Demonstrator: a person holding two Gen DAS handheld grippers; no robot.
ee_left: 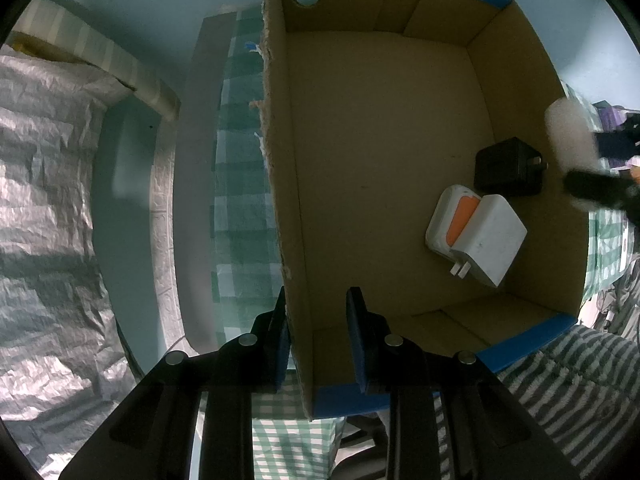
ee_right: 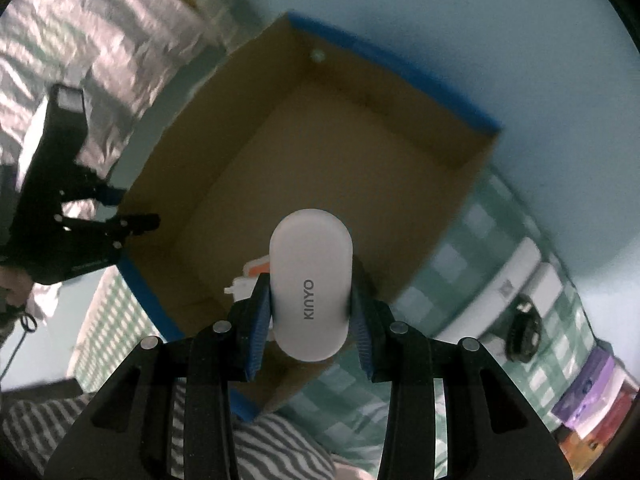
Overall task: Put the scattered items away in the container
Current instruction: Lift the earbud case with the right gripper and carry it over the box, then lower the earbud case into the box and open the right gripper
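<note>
1. A green-checked tablecloth (ee_left: pixel 236 208) covers the surface, with crinkled silver sheeting (ee_left: pixel 44 208) off to the left and a grey-striped towel (ee_left: pixel 568 384) at the near edge.
2. The cardboard box (ee_left: pixel 384 128) with blue outer rims sits open on the cloth; its left wall has a ragged torn edge and a round hole near the far corner.
3. Right of the box, in the right wrist view, white boxes (ee_right: pixel 520 280), a black round object (ee_right: pixel 524 332) and a stack of purple and red boxes (ee_right: pixel 592 400) crowd the cloth.
4. The left gripper (ee_left: pixel 318 338) straddles the box's near-left wall, one finger outside, one inside, the jaws spread with a gap on the inner side.
5. The right gripper (ee_right: pixel 310 320) pinches a white pill-shaped KINYO device (ee_right: pixel 310 284) by its long sides, above the box's near-right part. Its long axis runs along the fingers, pointing away towards the far wall.
6. On the box floor at the right lie a white charger (ee_left: pixel 490 240) leaning on a white-and-orange charger (ee_left: pixel 450 216), and a black plug adapter (ee_left: pixel 506 166) just beyond them, prongs pointing right.
</note>
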